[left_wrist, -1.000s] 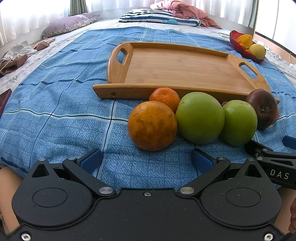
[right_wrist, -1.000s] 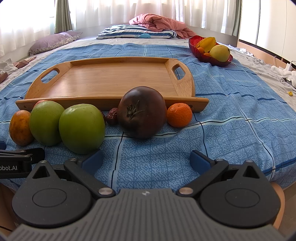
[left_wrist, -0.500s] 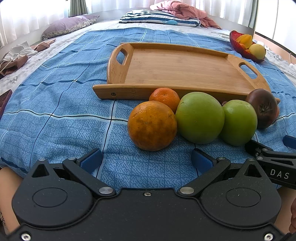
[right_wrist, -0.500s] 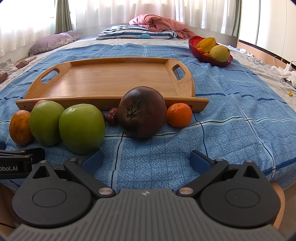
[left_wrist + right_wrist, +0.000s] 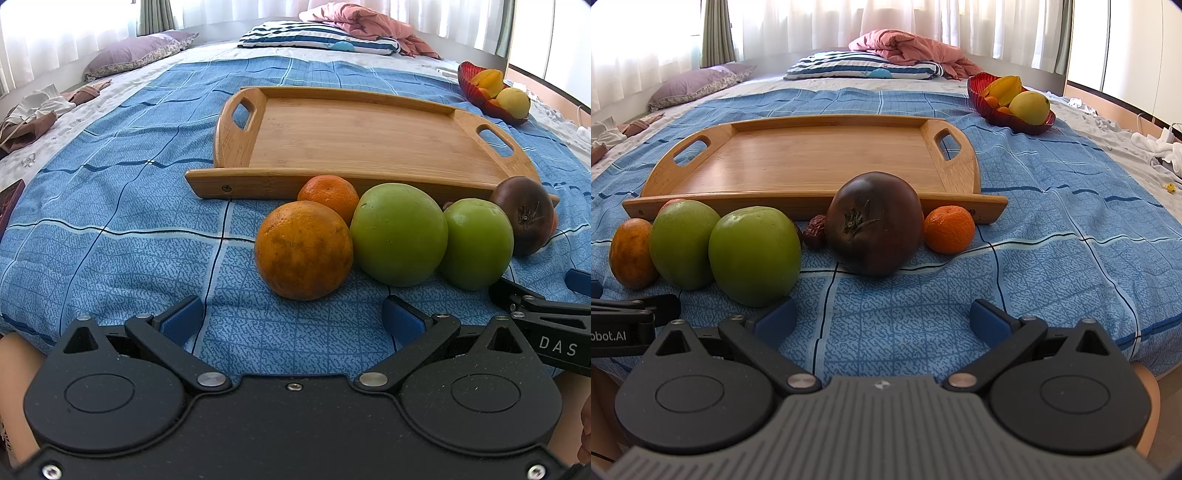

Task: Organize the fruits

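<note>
A row of fruit lies on the blue bedspread in front of an empty wooden tray (image 5: 362, 144) (image 5: 812, 158). From the left: a large orange (image 5: 303, 250) (image 5: 629, 253), a small mandarin (image 5: 328, 195) behind it, two green apples (image 5: 399, 234) (image 5: 478, 243) (image 5: 683, 243) (image 5: 753, 256), a dark tomato (image 5: 524, 214) (image 5: 874, 229), a small brown dried fruit (image 5: 815, 230) and another mandarin (image 5: 948, 229). My left gripper (image 5: 291, 317) is open and empty just short of the large orange. My right gripper (image 5: 882, 317) is open and empty just short of the tomato.
A red bowl (image 5: 1012, 118) (image 5: 476, 96) with yellow fruit stands at the back right of the bed. Pillows (image 5: 864, 68) and a pink blanket (image 5: 908, 48) lie at the far end. Clothes (image 5: 29, 118) lie at the left edge. The right gripper's body (image 5: 546, 325) shows beside the left one.
</note>
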